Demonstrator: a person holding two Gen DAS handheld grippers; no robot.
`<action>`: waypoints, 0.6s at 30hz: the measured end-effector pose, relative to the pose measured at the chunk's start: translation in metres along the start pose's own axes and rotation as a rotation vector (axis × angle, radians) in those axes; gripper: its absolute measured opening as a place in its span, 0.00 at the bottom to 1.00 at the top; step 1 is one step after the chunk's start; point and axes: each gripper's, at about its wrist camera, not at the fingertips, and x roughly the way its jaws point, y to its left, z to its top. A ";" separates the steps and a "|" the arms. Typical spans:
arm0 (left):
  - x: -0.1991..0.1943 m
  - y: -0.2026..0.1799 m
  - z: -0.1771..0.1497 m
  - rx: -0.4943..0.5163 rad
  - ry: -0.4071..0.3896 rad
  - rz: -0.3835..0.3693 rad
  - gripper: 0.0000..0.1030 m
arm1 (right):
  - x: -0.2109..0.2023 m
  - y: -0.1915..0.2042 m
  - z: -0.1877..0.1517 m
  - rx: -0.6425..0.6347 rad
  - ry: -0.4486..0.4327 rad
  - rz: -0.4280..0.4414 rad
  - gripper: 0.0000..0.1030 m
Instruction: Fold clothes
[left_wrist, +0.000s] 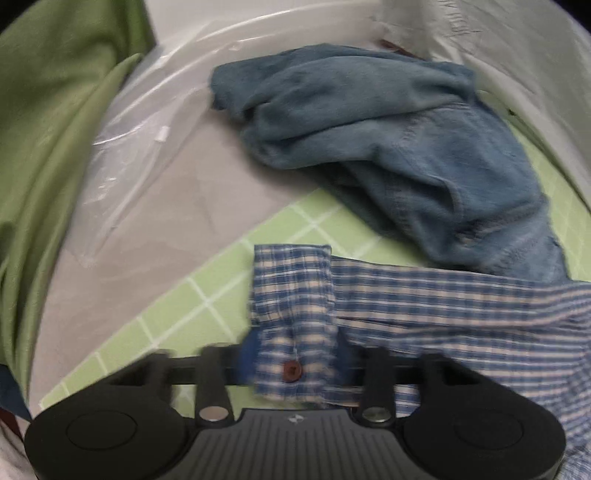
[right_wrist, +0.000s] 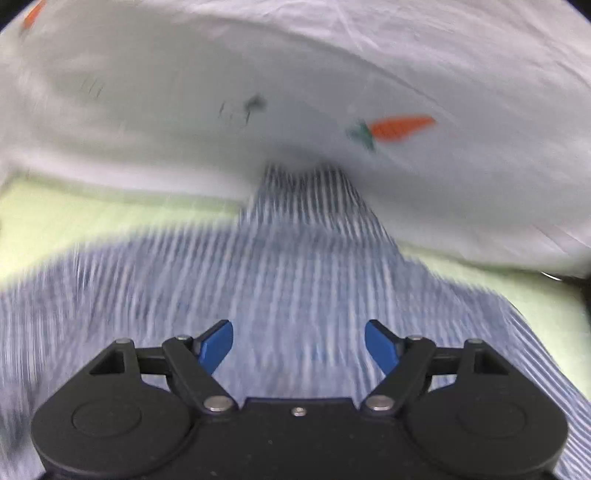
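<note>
The white sheet (right_wrist: 295, 74) with a carrot print fills the upper half of the right wrist view, bulging over the far end of the checked shirt (right_wrist: 258, 266), which spreads across the lower half of that view on a pale green mat (right_wrist: 55, 214). In the left wrist view the same shirt (left_wrist: 443, 306) lies along the lower right, its buttoned cuff (left_wrist: 291, 295) at the lower centre, on the gridded green mat (left_wrist: 184, 314) over the grey desk (left_wrist: 177, 206). A crumpled pair of jeans (left_wrist: 406, 147) sits in the upper right, its lower edge just beside the shirt, and a green cloth (left_wrist: 55, 129) hangs at the left edge.

The left tool (left_wrist: 291, 369) is closed on the cuff, near the brown button (left_wrist: 291, 370). The right tool (right_wrist: 298, 343) stands open above the shirt with nothing between its blue pads (right_wrist: 218, 345).

The shirt looks thin, light and limp, so it should drape and slip rather than hold a crease. Cuffs, seams and the collar are probably the firmest places to pinch.
</note>
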 end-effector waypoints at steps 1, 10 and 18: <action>-0.004 -0.005 0.000 0.017 -0.007 -0.018 0.25 | -0.010 -0.001 -0.015 -0.006 0.015 -0.003 0.77; -0.065 -0.096 -0.019 0.270 -0.094 -0.267 0.18 | -0.070 -0.071 -0.129 0.264 0.135 -0.119 0.76; -0.136 -0.207 -0.107 0.507 -0.028 -0.591 0.52 | -0.108 -0.116 -0.188 0.425 0.105 -0.165 0.76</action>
